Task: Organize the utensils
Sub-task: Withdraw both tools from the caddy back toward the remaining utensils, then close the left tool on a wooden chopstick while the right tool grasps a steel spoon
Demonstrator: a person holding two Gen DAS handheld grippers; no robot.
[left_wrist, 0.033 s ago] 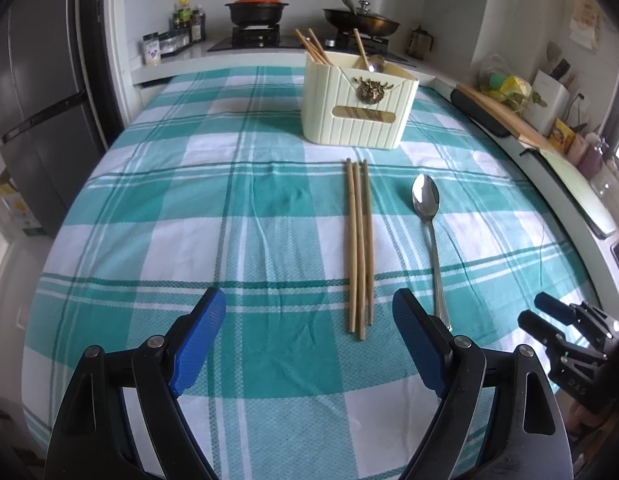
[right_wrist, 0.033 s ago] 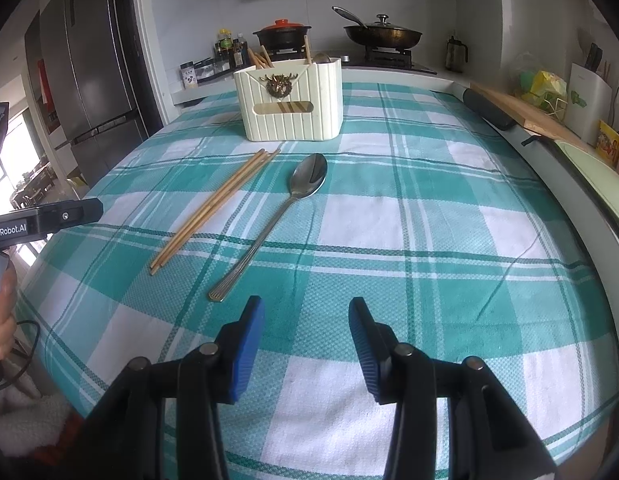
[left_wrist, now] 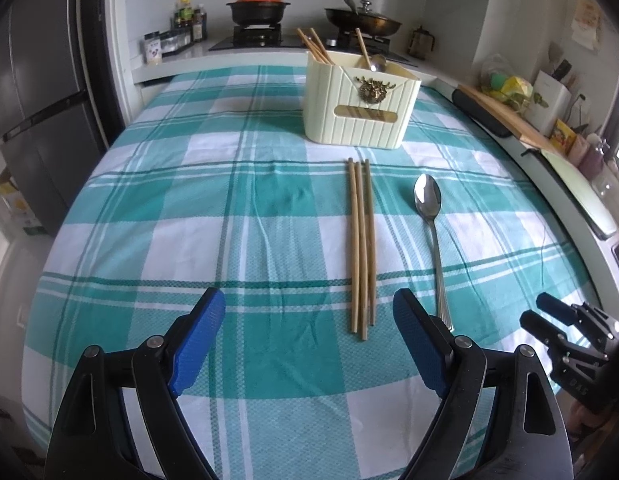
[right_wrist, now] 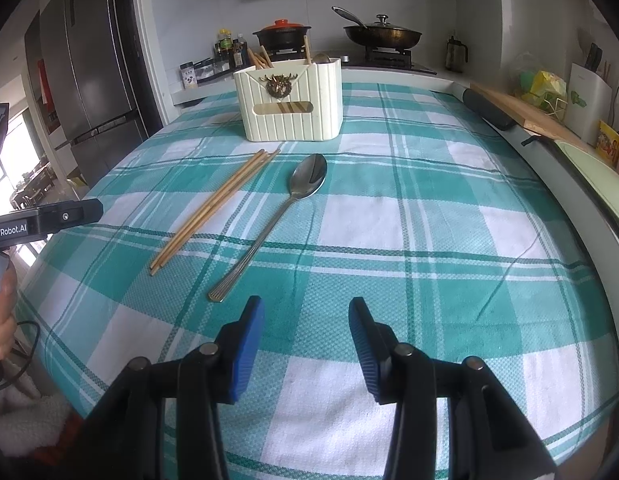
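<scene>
**Both grippers idle, nothing picked up**

Left gripper (left_wrist: 309,336) gapes wide, empty; right gripper (right_wrist: 305,336) half open, empty. No change shows. Chopsticks (left_wrist: 362,246) and spoon (left_wrist: 431,232) lie near the holder (left_wrist: 359,104), unsorted.

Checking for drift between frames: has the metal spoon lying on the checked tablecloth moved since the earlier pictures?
No. The metal spoon lies right of the wooden chopsticks, bowl toward the cream ribbed utensil holder, exactly as before in both views.
</scene>
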